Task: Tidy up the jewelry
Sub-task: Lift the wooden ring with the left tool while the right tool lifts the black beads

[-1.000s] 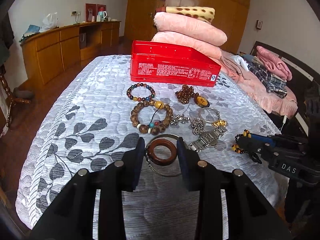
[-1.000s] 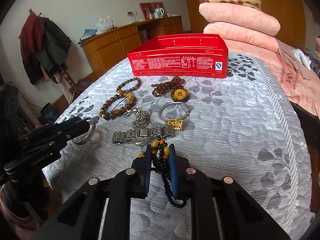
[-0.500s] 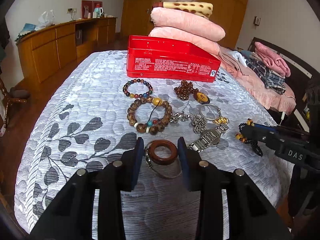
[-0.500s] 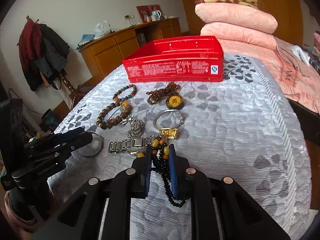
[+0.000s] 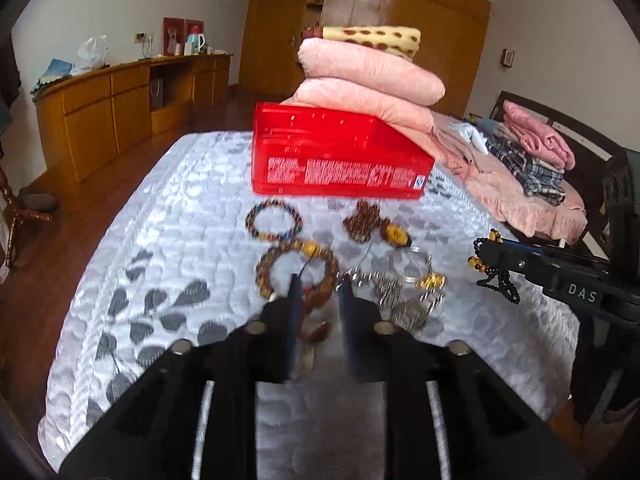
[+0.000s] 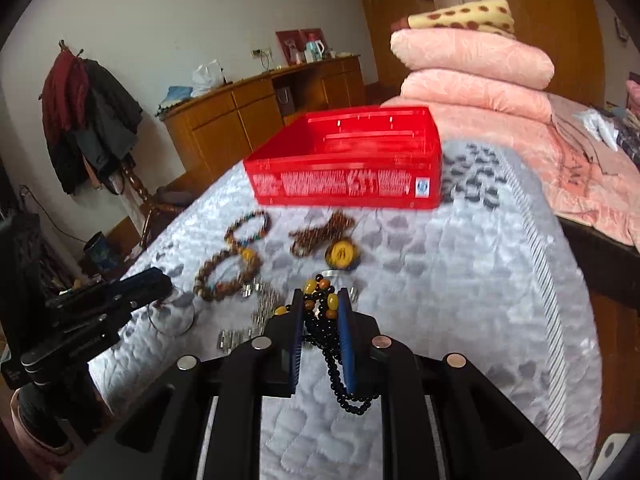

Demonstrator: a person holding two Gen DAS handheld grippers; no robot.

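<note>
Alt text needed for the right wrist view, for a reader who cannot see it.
The right gripper is shut on a black bead necklace with amber beads, its loop dangling below the fingers above a grey leaf-patterned bedspread. Ahead lie beaded bracelets, a metal watch band and an open red box; the left gripper enters at left.

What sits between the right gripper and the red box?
In the right wrist view, past the right gripper lie the yellow pendant and brown bead strand, then bare bedspread before the red box.
</note>
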